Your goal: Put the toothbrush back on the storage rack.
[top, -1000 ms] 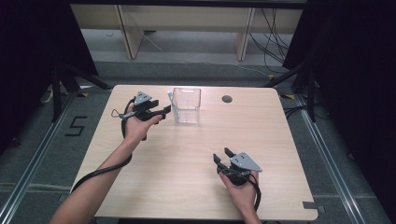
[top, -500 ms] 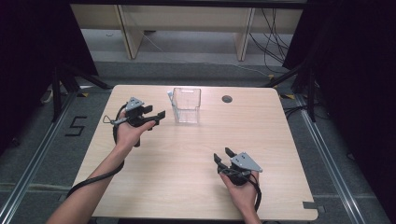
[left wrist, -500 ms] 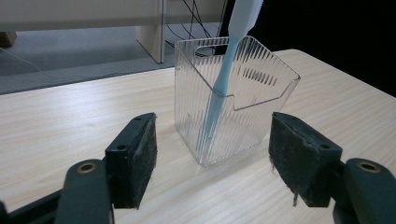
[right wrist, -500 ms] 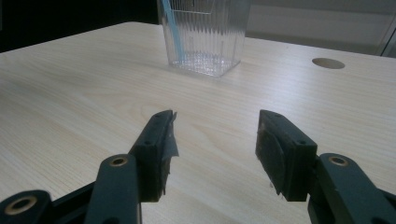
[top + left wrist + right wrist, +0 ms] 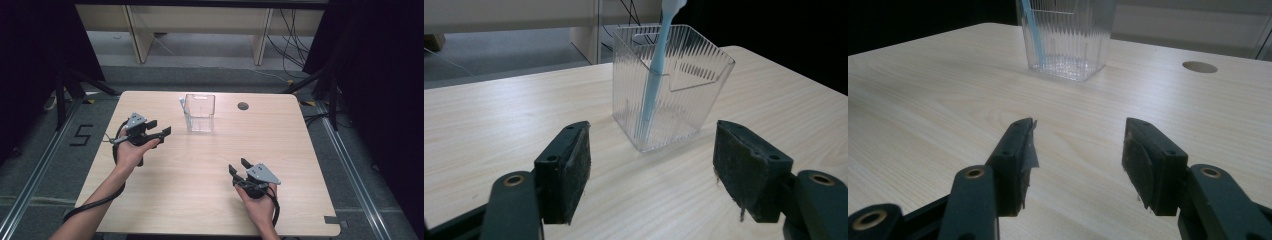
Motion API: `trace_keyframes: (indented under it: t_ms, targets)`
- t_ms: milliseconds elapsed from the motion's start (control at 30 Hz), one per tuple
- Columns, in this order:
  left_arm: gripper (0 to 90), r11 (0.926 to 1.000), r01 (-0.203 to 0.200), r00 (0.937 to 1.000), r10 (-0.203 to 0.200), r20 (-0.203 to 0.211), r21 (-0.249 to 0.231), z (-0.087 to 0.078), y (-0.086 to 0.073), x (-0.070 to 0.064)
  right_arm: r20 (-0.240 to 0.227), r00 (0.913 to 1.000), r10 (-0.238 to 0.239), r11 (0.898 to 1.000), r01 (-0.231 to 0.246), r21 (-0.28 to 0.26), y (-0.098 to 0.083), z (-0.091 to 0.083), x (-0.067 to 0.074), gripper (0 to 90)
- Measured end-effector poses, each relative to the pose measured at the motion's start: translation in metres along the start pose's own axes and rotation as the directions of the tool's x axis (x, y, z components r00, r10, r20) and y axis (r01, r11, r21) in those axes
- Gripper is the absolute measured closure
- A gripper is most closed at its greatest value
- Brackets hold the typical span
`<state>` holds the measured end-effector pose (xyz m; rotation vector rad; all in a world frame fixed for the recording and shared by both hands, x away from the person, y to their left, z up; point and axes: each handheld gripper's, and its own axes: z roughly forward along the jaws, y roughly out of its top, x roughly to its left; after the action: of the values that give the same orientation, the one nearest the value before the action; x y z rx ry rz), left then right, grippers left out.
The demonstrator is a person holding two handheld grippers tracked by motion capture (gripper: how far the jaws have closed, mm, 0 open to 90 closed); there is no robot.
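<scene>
— What's around the desk (image 5: 200, 165) from where you stand?

— Dark curtains on both sides, pale shelving legs on the grey floor behind it, and cables (image 5: 295, 30) trailing down at the back right. A round hole (image 5: 243, 106) is cut in the desk top near the far edge. On the floor to the left there is a taped figure "5" (image 5: 81, 135); that is the only writing I can read.

— Anything in the way of the hands?

— No. The wood between each gripper and the clear container (image 5: 200, 113) is bare.

— And the container?

— A ribbed, see-through square tub, standing upright toward the far middle of the desk. One light blue stick (image 5: 659, 65) leans inside it, its lower end on the bottom, its top rising past the rim. I can't tell what the stick is. I see no label on the tub.

— The grippers?

— The left gripper (image 5: 159, 128) is held above the desk just left of the container, pointing at it, not touching. Its jaws have just been opening and stand wide apart, with nothing between them. The right gripper (image 5: 239, 167) sits at the near right, well apart from the container, jaws likewise spread and empty, aimed toward it.
</scene>
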<state>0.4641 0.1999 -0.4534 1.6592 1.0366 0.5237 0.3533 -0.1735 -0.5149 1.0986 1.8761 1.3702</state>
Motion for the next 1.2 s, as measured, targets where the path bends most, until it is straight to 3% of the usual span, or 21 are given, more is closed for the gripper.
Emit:
trace_keyframes:
  t_ms: [333,367,433,500,533,700,1033,1200]
  targets:
    - [30.2,0.9999,-0.015,0.9999,0.015,0.007,-0.004,-0.02,-0.016,-0.006,0.016,0.9996,-0.023,1.0,0.023,-0.005,0.001,-0.001,-0.001,47.1]
    - [30.2,0.9998,-0.02,0.9998,0.02,0.008,-0.007,-0.022,-0.017,-0.007,0.008,1.0,0.001,1.0,-0.001,0.006,0.001,-0.001,0.0,47.0]
    - [30.1,0.9998,-0.015,0.9998,0.015,0.011,-0.016,-0.027,-0.021,-0.008,0.018,0.9997,-0.018,1.0,0.018,-0.005,0.001,-0.001,-0.001,47.1]
    - [30.1,0.9996,-0.023,0.9997,0.023,0.009,-0.018,-0.031,-0.024,-0.01,0.014,0.9998,0.017,1.0,-0.017,0.007,0.0,-0.002,0.001,47.1]
    - [30.1,0.9995,-0.024,0.9997,0.024,0.011,-0.022,-0.033,-0.027,-0.011,0.015,0.9998,-0.009,1.0,0.009,0.002,0.0,-0.002,0.0,47.0]
    - [30.2,0.9992,-0.031,0.9995,0.032,0.006,-0.025,-0.043,-0.037,-0.012,0.01,1.0,0.0,1.0,0.0,0.005,0.0,-0.001,0.0,47.0]
    - [30.0,0.9991,-0.029,0.9996,0.029,0.0,-0.033,-0.061,-0.061,-0.011,-0.003,1.0,-0.003,1.0,0.003,-0.012,0.0,0.0,0.0,47.0]
    - [29.7,0.9977,-0.021,0.9997,0.022,0.011,-0.064,-0.068,-0.073,-0.01,0.018,0.9998,-0.014,1.0,0.014,-0.008,0.002,-0.002,-0.002,46.9]
